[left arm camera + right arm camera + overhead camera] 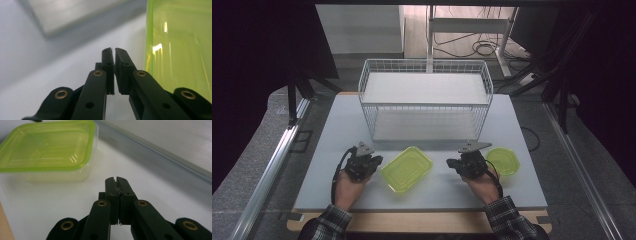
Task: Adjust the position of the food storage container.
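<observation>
A lime-green rectangular container with its lid on (pixel 407 169) lies at the table's front middle, between my two grippers. My left gripper (pixel 374 160) rests just left of it, jaws shut on nothing. In the left gripper view the left gripper (pixel 114 50) is shut, with the container's clear green wall (pixel 180 45) close on the right. My right gripper (pixel 452 162) sits to the right of the container, also shut and holding nothing. The right gripper view shows the right gripper (pixel 116 179) shut, with the lidded container (pixel 47 147) ahead to the left, apart from the jaws.
A white wire basket rack with two levels (pixel 425 75) stands at the back middle of the white table (pixel 337 130). A smaller lime-green container (pixel 503 161) lies right of my right hand. The rack's base edge (pixel 160 152) runs close past the right gripper.
</observation>
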Action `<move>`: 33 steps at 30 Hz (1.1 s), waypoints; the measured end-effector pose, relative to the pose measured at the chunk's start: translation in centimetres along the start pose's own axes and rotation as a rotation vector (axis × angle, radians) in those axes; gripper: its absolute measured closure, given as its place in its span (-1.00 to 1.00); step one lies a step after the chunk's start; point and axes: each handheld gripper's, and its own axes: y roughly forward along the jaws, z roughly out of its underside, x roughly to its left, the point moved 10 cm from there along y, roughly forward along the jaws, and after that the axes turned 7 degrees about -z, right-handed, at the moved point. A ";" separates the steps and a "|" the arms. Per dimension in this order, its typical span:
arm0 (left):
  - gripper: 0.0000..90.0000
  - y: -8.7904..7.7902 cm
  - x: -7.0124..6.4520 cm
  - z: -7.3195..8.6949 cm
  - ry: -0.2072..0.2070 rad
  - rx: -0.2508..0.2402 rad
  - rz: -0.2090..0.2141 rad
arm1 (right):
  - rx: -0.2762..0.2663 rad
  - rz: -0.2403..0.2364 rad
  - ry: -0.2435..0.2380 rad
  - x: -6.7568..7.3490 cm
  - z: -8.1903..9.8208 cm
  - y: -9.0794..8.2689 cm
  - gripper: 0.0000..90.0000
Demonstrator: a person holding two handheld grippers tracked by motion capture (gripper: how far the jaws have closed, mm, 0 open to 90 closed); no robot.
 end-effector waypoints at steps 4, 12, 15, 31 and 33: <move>0.93 -1.7 -0.6 2.7 -0.029 0.034 0.016 | 0.015 -0.017 -0.009 0.0 -0.5 1.7 0.95; 0.91 -0.8 -3.9 4.2 0.041 0.118 0.099 | 0.060 -0.049 -0.038 0.1 -1.4 5.8 0.95; 0.91 0.0 -4.0 3.7 0.052 0.128 0.093 | 0.072 -0.091 -0.036 0.3 -1.4 6.6 0.96; 0.87 1.9 -6.3 1.6 0.106 0.114 0.146 | 0.125 -0.028 0.015 0.6 1.5 3.3 0.93; 0.86 1.7 -6.2 1.6 0.106 0.109 0.140 | 0.122 -0.011 0.019 0.4 1.4 3.0 0.93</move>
